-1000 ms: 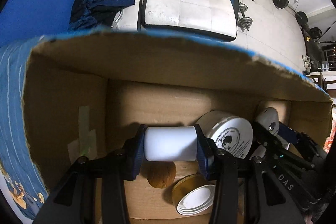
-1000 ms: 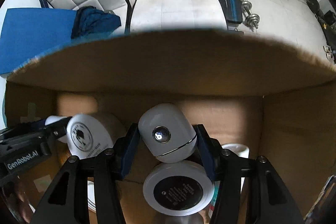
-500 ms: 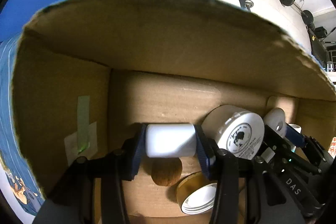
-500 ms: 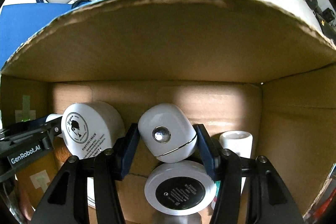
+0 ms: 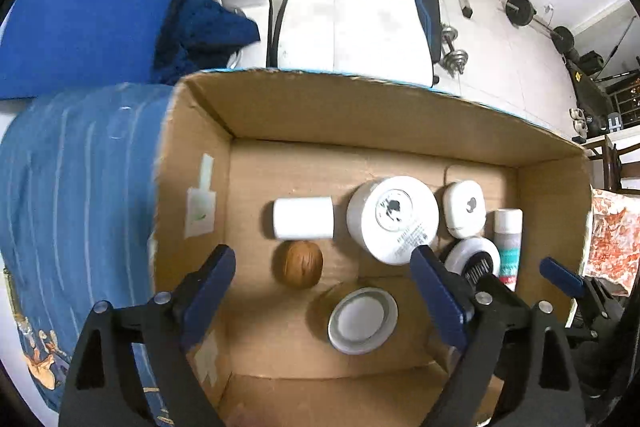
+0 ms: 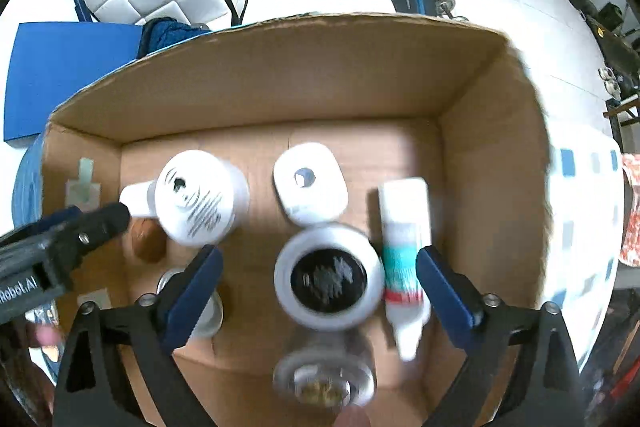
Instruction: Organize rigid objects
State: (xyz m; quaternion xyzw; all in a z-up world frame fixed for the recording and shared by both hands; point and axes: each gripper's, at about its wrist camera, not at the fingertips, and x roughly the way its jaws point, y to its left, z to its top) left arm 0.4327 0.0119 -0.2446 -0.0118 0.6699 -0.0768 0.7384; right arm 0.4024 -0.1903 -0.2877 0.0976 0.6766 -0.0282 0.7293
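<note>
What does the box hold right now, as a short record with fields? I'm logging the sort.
container: cardboard box
back row: white cylinder lying down, big jar, rounded white case, tube
front row: wooden ball, gold tin, black-lid jar
left tongs: just opened, empty, above box
right tongs: just opened, empty, above box

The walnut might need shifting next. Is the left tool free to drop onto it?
Probably yes: the left tool hangs open and empty above the walnut, which lies uncovered, though the white cylinder touches it.
</note>
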